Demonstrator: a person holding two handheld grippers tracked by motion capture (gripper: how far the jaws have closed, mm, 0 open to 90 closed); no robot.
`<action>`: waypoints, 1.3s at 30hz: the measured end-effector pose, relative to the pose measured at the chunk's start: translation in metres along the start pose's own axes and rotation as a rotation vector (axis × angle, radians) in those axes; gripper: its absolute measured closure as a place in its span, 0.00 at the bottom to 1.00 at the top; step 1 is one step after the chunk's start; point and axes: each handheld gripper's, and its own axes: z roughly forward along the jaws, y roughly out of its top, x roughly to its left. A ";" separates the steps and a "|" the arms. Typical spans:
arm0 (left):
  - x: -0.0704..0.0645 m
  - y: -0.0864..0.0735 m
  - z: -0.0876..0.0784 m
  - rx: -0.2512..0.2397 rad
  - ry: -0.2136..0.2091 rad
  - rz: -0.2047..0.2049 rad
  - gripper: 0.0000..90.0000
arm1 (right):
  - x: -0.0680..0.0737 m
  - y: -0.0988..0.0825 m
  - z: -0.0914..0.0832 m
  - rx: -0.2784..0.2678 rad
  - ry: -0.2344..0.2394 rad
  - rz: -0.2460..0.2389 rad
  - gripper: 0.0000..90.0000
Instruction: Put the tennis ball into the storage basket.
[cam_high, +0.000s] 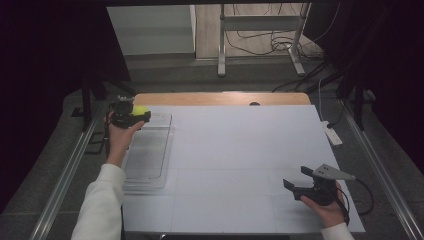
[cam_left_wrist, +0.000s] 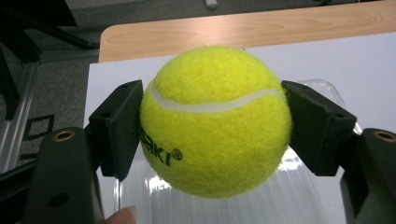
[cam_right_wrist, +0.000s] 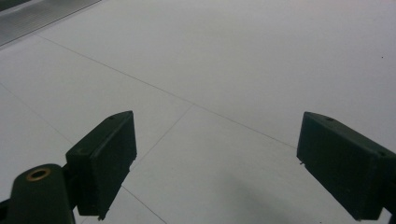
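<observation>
A yellow-green tennis ball (cam_left_wrist: 215, 121) with a white seam sits clamped between both black pads of my left gripper (cam_left_wrist: 212, 128). In the high view that left gripper (cam_high: 141, 113) holds the ball (cam_high: 140, 109) above the far end of a clear plastic tray (cam_high: 147, 155) at the table's left side. My right gripper (cam_high: 296, 178) rests near the front right of the white table top, open. In the right gripper view its two jaws stand wide apart over bare white surface, the right gripper (cam_right_wrist: 217, 163) holding nothing.
The white sheet (cam_high: 235, 150) covers most of the table, with a wooden strip (cam_high: 220, 98) along its far edge. A white power strip (cam_high: 332, 135) lies beyond the right edge. Metal rails run along both sides, and a frame stand with cables stands behind.
</observation>
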 end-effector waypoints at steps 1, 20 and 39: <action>0.000 0.000 0.001 0.004 0.000 0.001 0.30 | 0.000 0.000 0.000 0.000 0.000 0.000 0.13; -0.002 -0.006 0.012 0.063 0.004 0.024 0.30 | 0.000 0.000 0.000 0.003 -0.001 0.000 0.13; -0.005 -0.009 0.020 0.109 0.018 0.042 0.29 | 0.000 0.000 0.000 0.002 -0.001 0.002 0.13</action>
